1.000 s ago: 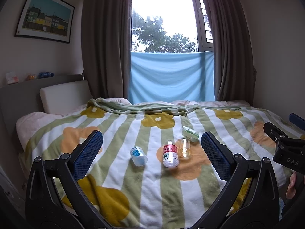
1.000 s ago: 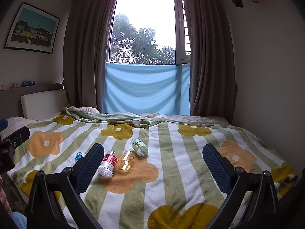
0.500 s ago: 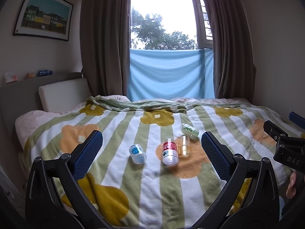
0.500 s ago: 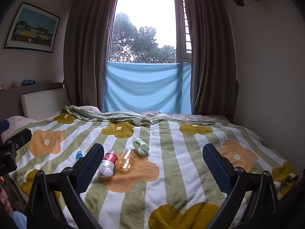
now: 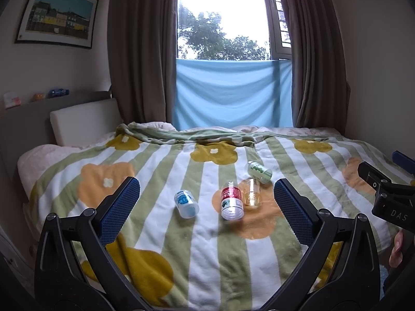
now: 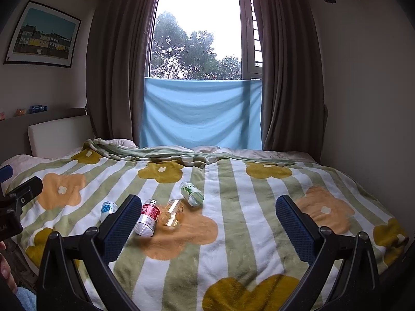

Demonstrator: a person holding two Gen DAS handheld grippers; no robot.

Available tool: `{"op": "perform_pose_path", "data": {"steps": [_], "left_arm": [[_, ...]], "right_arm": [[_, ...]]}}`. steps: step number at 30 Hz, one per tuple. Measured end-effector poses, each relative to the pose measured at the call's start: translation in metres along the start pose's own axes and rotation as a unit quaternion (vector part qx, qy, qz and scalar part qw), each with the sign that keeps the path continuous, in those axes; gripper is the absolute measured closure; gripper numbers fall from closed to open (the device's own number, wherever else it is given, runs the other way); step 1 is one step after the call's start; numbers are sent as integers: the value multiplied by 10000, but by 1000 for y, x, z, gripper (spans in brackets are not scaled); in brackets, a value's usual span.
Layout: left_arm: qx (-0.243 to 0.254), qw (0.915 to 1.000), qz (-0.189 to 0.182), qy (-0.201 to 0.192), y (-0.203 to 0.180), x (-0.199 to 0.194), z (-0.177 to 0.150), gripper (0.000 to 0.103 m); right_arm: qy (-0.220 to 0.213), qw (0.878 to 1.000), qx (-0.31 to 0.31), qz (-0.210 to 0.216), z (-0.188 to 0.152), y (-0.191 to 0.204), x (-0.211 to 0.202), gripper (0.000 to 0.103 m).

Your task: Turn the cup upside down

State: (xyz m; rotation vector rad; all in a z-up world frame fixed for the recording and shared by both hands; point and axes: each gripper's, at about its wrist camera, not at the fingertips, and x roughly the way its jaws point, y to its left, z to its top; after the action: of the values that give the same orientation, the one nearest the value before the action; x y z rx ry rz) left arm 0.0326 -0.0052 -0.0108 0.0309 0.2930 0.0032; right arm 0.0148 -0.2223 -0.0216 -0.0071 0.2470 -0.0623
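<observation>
Both grippers hover low at the foot of the bed. Left gripper (image 5: 206, 198) has its blue-padded fingers (image 5: 119, 207) spread wide, nothing between them, and right gripper (image 6: 206, 215) is just as wide apart and holding nothing. At the right edge of the left wrist view the black frame of the right tool pokes in, with a bit of the person's hand (image 5: 395, 254) below it.

Out ahead on the flowered blanket (image 5: 207, 254), four small cups lie on their sides in a loose row. Nearest the left tool: a blue-labelled cup (image 5: 185, 203), a little apart from the others. Next, a red-labelled cup (image 5: 231, 203), open end toward the camera, and just beside it a clear amber cup (image 5: 251, 195). Just behind that one, a green-labelled cup (image 5: 258, 172) tilted across the stripe, near enough that I cannot tell if they touch.

Farther back, a pale headboard cushion (image 5: 84, 120), brown curtains (image 5: 141, 51), and a blue cloth (image 5: 232, 93) across the lower window.
</observation>
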Motion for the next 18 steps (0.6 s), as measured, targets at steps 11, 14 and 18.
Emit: {"op": "perform_pose_path", "data": {"steps": [11, 14, 18], "left_arm": [[41, 9960, 124, 880, 7, 72, -27, 0], [65, 9931, 156, 1164, 12, 99, -39, 0], [65, 9875, 153, 1570, 18, 137, -59, 0]], "right_arm": [[997, 9926, 28, 687, 2, 12, 100, 0], [1466, 9849, 87, 915, -1, 19, 146, 0], [2103, 9703, 273, 1161, -6, 27, 215, 0]]}}
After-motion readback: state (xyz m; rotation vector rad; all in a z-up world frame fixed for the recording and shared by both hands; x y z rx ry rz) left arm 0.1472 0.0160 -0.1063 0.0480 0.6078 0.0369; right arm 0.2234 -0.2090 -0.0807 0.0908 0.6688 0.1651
